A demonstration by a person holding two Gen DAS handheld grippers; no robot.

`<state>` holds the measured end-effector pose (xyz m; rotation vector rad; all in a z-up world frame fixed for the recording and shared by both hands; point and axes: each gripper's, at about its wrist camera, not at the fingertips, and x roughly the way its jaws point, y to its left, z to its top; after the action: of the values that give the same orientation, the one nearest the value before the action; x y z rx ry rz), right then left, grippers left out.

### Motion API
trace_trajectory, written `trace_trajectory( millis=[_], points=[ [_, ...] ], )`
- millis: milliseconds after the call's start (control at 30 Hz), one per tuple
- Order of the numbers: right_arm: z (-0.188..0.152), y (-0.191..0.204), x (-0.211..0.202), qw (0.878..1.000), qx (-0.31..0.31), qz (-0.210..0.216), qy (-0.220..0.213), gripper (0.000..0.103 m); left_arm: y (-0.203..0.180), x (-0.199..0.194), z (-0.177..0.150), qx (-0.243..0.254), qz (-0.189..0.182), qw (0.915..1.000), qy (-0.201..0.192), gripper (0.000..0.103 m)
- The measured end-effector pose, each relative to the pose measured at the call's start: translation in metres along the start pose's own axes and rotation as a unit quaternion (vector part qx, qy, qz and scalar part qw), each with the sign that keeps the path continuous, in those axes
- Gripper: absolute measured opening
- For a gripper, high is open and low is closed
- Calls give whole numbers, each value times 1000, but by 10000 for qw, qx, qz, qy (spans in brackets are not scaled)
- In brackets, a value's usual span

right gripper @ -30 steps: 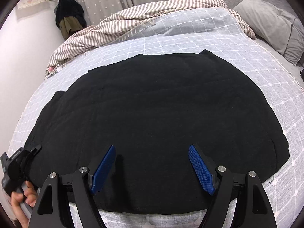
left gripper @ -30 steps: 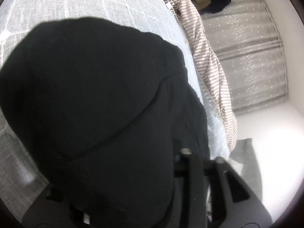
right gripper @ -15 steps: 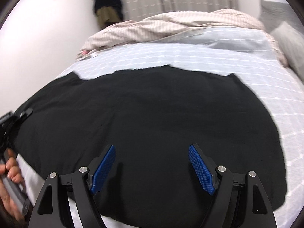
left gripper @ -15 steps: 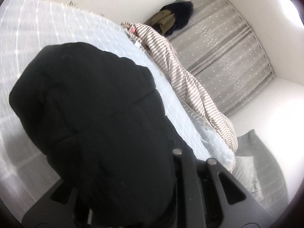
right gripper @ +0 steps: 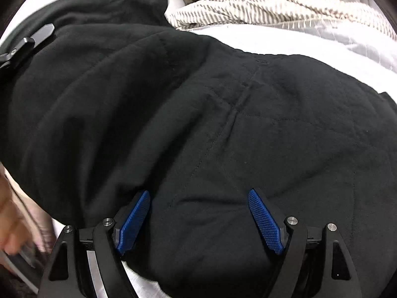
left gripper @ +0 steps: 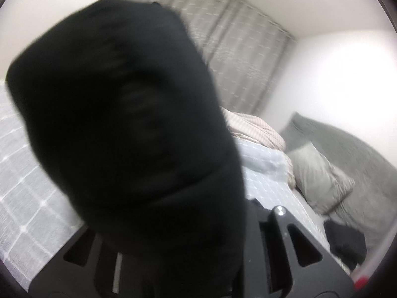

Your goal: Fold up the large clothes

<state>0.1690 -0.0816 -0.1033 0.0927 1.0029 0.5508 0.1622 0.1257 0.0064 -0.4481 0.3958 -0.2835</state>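
Right wrist view: right gripper (right gripper: 199, 217) gapes wide above the black garment (right gripper: 223, 129); left gripper (right gripper: 27, 43) pinches its lifted edge.

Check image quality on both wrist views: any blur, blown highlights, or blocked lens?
Left wrist: heavy motion blur; the black garment held in the left gripper fills most of the frame, hiding the fingertips; the white wall looks overexposed. Right wrist: mostly sharp, seams readable on the garment, right gripper open and crisp; blur only on the hand at the left edge; strong fisheye curvature in both.

Black garment (right gripper: 248, 124), striped blanket (right gripper: 260, 5) on bed (right gripper: 310, 47).
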Motion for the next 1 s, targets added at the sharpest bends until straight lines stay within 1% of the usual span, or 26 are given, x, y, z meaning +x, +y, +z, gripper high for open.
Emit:
trace_trajectory(
  millis=[67,167,300,367,400,467,500,533,600,633,667,733,767,800,833,867,933,1000],
  points=[
    [2,-12,-9,9996,196,200,65,83,-12,6,-2,203,-166,9996,75,26],
    [2,-37,-30,9973,643,333,-83,83,-32,18,-11,540,-365,9975,289,28],
    [0,-86,-70,9891,1306,325,-593,83,-53,38,-27,918,-571,9920,647,31],
    [-4,-114,-93,9800,1725,334,-930,83,-66,50,-39,1246,-628,9861,901,34],
    [-6,-125,-99,9767,1860,334,-1016,83,-71,55,-45,1380,-659,9830,1020,36],
    [-12,-152,-115,9648,2300,334,-1232,83,-81,69,-63,1601,-742,9747,1375,42],
    [-14,-160,-119,9615,2414,336,-1266,83,-85,75,-71,1697,-773,9701,1554,44],
    [-16,-171,-123,9568,2577,350,-1298,83,-90,83,-84,1854,-824,9625,1800,47],
    [-18,-187,-127,9501,2791,431,-1322,83,-99,95,-108,2194,-888,9459,2219,50],
    [-19,-193,-128,9479,2852,487,-1330,84,-104,100,-124,2480,-865,9349,2387,52],
    [-19,-194,-127,9458,2908,559,-1334,84,-109,100,-136,2808,-814,9263,2377,53],
    [-20,-200,-122,9385,3082,835,-1313,84,-117,90,-151,3397,-769,9108,2218,64],
    [-20,-202,-119,9361,3142,943,-1269,84,-122,85,-154,3588,-832,9024,2236,69],
    [-30,-198,-116,9327,3225,1071,-1209,84,-123,80,-151,3629,-960,8980,2294,73],
    [-30,-198,-112,9310,3263,1147,-1167,84,-122,76,-146,3606,-1143,8949,2368,80],
    [-29,-197,-107,9291,3294,1274,-1096,84,-124,69,-143,3556,-1383,8913,2450,82],
    [-26,-196,-100,9260,3332,1469,-996,84,-128,54,-128,3463,-1771,8853,2549,82],
    [-26,-190,-96,9280,3299,1468,-920,84,-125,41,-117,3332,-2048,8832,2587,82]
  ],
)
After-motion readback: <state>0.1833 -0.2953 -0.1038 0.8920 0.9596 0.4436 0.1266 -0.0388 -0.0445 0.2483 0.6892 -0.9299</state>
